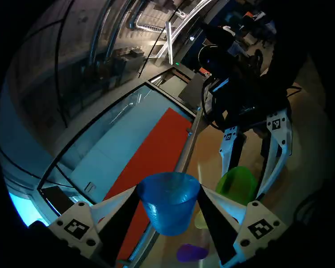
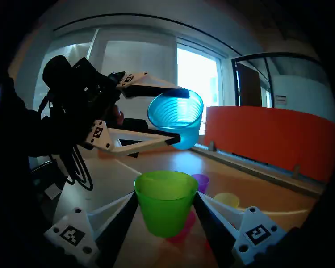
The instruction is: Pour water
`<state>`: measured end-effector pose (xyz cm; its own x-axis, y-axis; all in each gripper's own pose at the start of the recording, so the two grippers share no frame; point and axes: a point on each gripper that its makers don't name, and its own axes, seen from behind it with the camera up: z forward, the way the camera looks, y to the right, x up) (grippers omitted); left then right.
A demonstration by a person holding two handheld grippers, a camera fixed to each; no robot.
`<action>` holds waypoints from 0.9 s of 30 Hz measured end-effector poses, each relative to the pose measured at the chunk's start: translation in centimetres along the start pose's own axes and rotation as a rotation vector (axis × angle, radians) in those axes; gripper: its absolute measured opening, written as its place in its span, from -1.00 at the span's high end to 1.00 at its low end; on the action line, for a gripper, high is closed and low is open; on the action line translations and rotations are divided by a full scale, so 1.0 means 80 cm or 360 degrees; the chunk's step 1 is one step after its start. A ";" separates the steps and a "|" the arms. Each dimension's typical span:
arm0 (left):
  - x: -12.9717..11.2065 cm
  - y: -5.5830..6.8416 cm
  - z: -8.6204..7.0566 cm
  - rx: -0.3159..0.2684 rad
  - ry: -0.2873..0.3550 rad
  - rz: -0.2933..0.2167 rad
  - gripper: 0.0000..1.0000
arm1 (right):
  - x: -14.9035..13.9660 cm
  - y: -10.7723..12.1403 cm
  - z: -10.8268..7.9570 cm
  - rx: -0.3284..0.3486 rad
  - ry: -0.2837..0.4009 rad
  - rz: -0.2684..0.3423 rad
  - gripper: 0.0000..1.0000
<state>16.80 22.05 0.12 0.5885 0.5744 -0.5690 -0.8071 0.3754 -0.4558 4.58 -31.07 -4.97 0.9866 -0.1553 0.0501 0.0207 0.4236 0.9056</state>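
Gripping a tilted blue cup [image 1: 169,207], left tool [image 1: 169,192] hangs above right tool's [image 2: 166,196] clenched green cup [image 2: 166,210].
Behind green cup on the table [image 2: 265,198]: purple cup [image 2: 201,181], yellow cup [image 2: 226,199].

- The blue cup [image 1: 169,210] looked like translucent plastic, glossy, with fine ridges ringing its inside wall.
- The green cup [image 2: 165,210] was translucent plastic too, smooth and faintly shiny.
- The left gripper [image 1: 167,191] and right gripper [image 2: 165,194] had fingers of what looked like white matt plastic, faced in black.
- The table [image 2: 265,192] had a wood-toned top, smooth, with a soft sheen.
- The orange panel [image 2: 274,134] looked flat and matt.
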 end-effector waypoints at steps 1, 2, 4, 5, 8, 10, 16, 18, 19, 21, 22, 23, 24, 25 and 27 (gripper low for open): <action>-0.001 0.000 0.000 0.0001 -0.0001 0.0004 -0.75 | 0.000 0.000 0.000 0.0000 0.0000 0.0000 -0.76; -0.001 0.000 0.000 0.0001 -0.0001 0.0007 -0.75 | 0.000 0.000 0.000 0.0001 0.0000 -0.0001 -0.76; -0.002 0.001 0.000 0.0000 -0.0002 0.0011 -0.75 | 0.000 0.000 0.001 0.0000 0.0000 -0.0001 -0.76; -0.002 0.001 0.000 -0.0002 -0.0002 0.0013 -0.75 | 0.000 0.000 0.001 0.0000 0.0000 -0.0001 -0.77; -0.002 0.003 0.000 -0.0005 -0.0002 0.0014 -0.75 | 0.000 0.001 0.001 0.0000 0.0000 -0.0001 -0.76; -0.002 0.003 0.000 -0.0005 0.0000 0.0020 -0.75 | 0.001 0.001 0.001 0.0001 0.0000 -0.0001 -0.77; -0.001 0.001 -0.001 0.0002 0.0003 0.0042 -0.75 | 0.002 0.001 0.002 0.0002 0.0001 -0.0007 -0.77; 0.000 0.001 -0.001 0.0003 0.0003 0.0043 -0.75 | 0.003 0.002 0.002 0.0001 0.0003 -0.0009 -0.76; 0.000 0.000 -0.001 0.0004 0.0004 0.0047 -0.75 | 0.003 0.002 0.002 0.0000 0.0004 -0.0009 -0.76; 0.000 -0.001 -0.001 0.0005 0.0004 0.0053 -0.75 | 0.004 0.001 0.002 0.0000 0.0004 -0.0008 -0.76; 0.000 -0.001 -0.001 0.0005 0.0003 0.0059 -0.75 | 0.004 0.002 0.003 -0.0001 0.0005 -0.0010 -0.77; 0.000 -0.001 -0.002 0.0005 0.0002 0.0065 -0.75 | 0.004 0.002 0.003 -0.0002 0.0005 -0.0011 -0.76; 0.001 -0.001 -0.002 0.0005 0.0002 0.0070 -0.75 | 0.004 0.002 0.003 -0.0002 0.0006 -0.0013 -0.76; 0.001 0.000 -0.001 0.0004 0.0002 0.0075 -0.75 | 0.005 0.002 0.003 -0.0003 0.0006 -0.0013 -0.77; 0.001 0.000 -0.001 0.0003 0.0001 0.0083 -0.74 | 0.006 0.002 0.002 -0.0003 0.0006 -0.0013 -0.77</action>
<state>16.83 22.03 0.00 0.5455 0.5927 -0.5926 -0.8368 0.3461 -0.4242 4.99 -31.25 -4.74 0.9870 -0.1556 0.0412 0.0291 0.4239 0.9052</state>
